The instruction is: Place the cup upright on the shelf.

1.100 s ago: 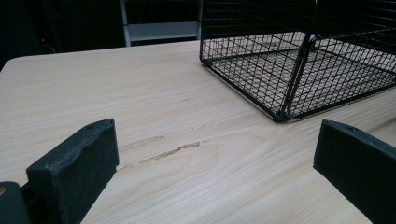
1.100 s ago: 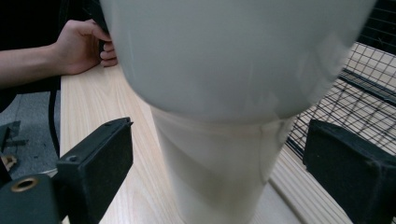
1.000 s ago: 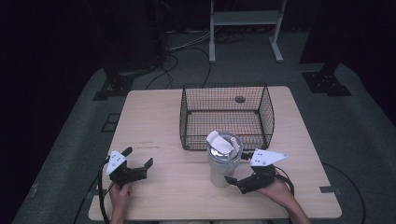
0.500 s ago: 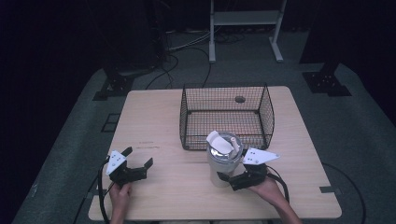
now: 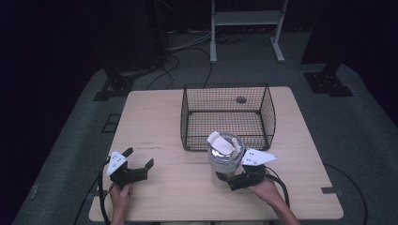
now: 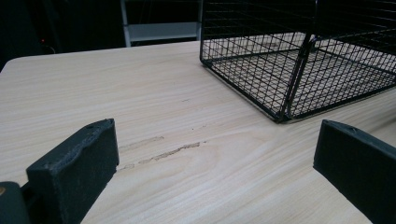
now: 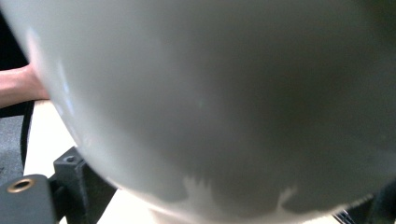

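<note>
Your right gripper [image 5: 229, 180] has its jaws around the tumbler [image 5: 224, 159] base, just in front of the wire basket [image 5: 227, 117]; so low a grip could tip it. Your left gripper [image 5: 139, 168] gapes wide, empty

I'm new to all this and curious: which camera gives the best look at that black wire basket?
The high view: the whole wire basket shows, with its rim and floor. The left gripper view catches its near corner close up. The right gripper view has the pale cup pressed against the lens.
</note>
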A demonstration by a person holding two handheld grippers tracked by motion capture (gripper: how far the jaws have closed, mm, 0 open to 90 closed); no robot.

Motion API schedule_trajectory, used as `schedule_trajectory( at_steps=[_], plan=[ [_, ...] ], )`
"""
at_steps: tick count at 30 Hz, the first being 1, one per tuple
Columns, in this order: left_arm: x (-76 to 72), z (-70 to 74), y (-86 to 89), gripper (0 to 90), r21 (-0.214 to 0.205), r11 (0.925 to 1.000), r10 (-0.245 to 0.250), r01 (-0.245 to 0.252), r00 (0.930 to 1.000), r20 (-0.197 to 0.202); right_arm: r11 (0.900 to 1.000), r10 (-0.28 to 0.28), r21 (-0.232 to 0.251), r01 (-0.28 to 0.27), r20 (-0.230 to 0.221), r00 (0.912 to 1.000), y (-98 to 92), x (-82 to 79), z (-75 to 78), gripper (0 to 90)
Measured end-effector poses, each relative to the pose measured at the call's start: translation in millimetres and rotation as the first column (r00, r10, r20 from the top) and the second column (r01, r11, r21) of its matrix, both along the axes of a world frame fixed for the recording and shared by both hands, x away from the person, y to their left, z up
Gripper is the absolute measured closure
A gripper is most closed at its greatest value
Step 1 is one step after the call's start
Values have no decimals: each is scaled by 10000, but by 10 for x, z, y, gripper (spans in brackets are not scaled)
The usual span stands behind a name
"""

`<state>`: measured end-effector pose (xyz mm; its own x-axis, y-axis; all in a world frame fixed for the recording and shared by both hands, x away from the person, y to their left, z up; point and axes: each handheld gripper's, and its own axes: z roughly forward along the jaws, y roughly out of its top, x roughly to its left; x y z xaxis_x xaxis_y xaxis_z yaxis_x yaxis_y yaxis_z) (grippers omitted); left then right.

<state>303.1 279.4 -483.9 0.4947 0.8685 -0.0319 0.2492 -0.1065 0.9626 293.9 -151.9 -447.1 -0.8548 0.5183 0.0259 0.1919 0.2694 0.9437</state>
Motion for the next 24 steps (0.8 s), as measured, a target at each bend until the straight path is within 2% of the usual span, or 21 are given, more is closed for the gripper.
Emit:
schedule_trajectory(
  at_steps=[6, 18, 24],
  plan=[
    [1, 0, 2, 0, -3, 10000, -2, 2, 10000, -5, 10000, 2, 10, -2, 139, 9999, 8, 1, -4, 77],
    [1, 1, 7, 0, -22, 10000, -12, 12, 10000, 7, 9996, 295, 31, -295, 115, 9995, -15, 26, 14, 84],
    [1, 1, 8, 0, -35, 10000, -17, 18, 10000, 10, 9985, 459, 286, -463, 128, 9989, -48, 45, 137, 85]
  ],
)
